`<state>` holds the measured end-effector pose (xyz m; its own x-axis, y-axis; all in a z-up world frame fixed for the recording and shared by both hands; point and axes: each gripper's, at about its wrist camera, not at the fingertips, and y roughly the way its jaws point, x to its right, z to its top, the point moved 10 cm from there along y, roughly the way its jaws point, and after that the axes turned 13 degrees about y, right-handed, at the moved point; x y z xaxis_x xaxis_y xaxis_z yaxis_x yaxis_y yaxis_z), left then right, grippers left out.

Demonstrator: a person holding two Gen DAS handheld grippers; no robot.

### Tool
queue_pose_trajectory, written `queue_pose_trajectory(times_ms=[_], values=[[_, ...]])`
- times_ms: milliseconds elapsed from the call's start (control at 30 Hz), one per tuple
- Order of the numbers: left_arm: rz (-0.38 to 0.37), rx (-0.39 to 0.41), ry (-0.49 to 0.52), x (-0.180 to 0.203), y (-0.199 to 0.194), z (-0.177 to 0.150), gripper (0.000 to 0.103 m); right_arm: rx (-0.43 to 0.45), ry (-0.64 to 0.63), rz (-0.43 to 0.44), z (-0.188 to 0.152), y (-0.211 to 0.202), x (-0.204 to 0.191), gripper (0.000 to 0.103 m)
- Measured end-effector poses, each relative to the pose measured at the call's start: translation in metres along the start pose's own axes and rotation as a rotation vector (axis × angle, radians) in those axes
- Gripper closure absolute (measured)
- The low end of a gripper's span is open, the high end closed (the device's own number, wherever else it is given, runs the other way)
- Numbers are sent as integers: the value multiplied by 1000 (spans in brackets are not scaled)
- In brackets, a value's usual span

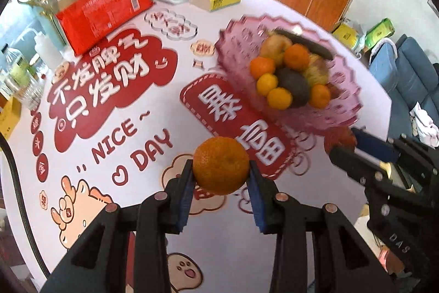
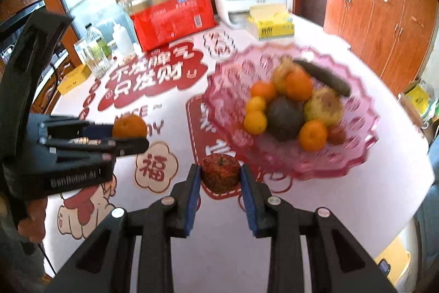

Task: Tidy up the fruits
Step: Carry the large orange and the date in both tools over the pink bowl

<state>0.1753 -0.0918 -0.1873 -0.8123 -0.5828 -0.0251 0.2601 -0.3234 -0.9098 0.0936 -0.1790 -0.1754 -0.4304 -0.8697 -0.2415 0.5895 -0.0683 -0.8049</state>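
Your left hand-held gripper [image 1: 221, 169] clamps a mandarin [image 1: 221, 165], your right hand-held gripper [image 2: 220, 175] a red apple [image 2: 220, 173], both near the pink fruit bowl [image 2: 356, 155], likely bound for it.

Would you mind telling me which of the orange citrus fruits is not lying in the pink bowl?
The orange clamped in the left gripper, held above the tablecloth. The other orange fruits all lie piled in the pink bowl.

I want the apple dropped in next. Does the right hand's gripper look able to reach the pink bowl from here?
Probably yes: the right gripper holds the apple just short of the pink bowl, with only bare table between them.
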Motion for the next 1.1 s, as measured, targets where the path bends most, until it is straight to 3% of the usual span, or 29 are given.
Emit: queue_pose_trajectory(times_ms=[200,400,667,1100], values=[[27,87,-4,20,-35,31,68,104,-27,-31,41,-42,11,73],[68,118,-58,39,-42,64,68,139,-65,-27,67,-56,28,73],[108,108,-171,58,-19,98,68,124,-138,19,103,-48,64,73],[155,49,-335,75,41,111,67,13,-241,88,122,7,105,73]])
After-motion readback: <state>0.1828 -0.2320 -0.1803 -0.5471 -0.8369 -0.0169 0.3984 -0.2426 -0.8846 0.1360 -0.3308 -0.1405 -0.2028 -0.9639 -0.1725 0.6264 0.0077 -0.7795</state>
